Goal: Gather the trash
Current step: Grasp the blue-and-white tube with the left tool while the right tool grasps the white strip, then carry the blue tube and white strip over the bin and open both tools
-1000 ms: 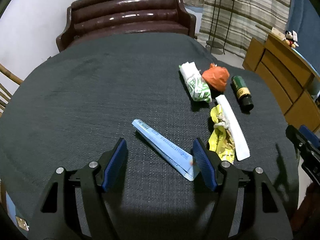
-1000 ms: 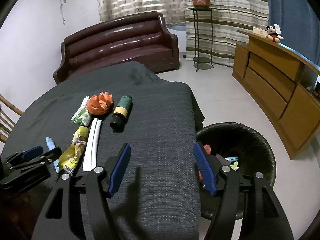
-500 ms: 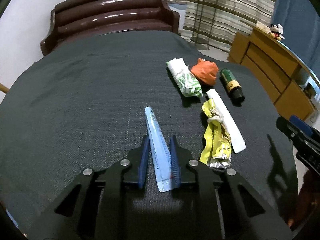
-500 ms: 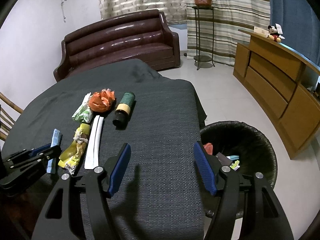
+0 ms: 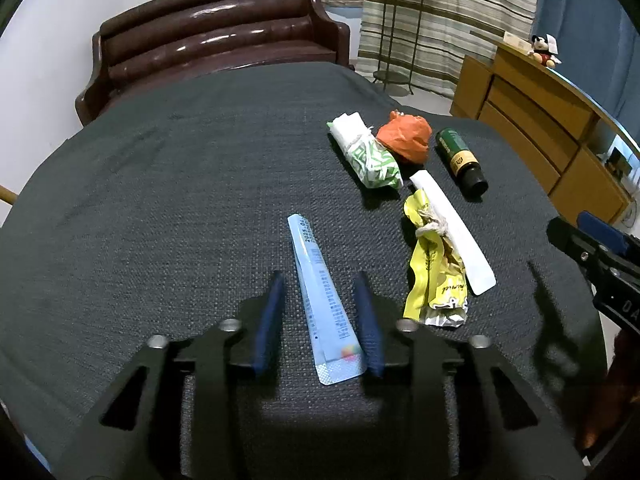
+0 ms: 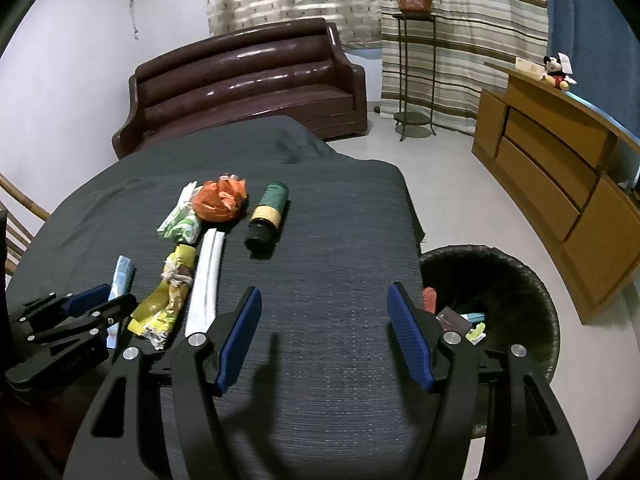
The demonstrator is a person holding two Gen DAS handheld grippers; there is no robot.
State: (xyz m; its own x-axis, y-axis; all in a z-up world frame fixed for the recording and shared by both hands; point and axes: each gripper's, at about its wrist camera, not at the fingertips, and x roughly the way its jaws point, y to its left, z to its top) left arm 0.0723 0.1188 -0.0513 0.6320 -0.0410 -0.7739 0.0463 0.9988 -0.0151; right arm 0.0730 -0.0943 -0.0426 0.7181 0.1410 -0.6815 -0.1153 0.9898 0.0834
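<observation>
Straddling a pale blue wrapper (image 5: 326,312) on the dark-clothed bench (image 5: 160,200), the left gripper (image 5: 320,320) has just eased its jaws a little wider; the right pad (image 5: 368,324) touches the wrapper's edge while a gap shows at the left pad, so nothing is clamped. The wrapper lies flat, its long axis running near to far along the gripper's own line, narrow end pointing away toward the sofa (image 5: 216,36), wide end nearest. That alignment probably lets the jaws close across its short width. To its right lie a yellow wrapper (image 5: 434,276), a white strip (image 5: 452,232), a green-and-white packet (image 5: 366,152), an orange bag (image 5: 406,136) and a dark bottle (image 5: 460,162). The right gripper (image 6: 324,336) hangs with jaws wide apart and empty, near the bench's right edge beside the bin (image 6: 516,280), likely awaiting its turn.
</observation>
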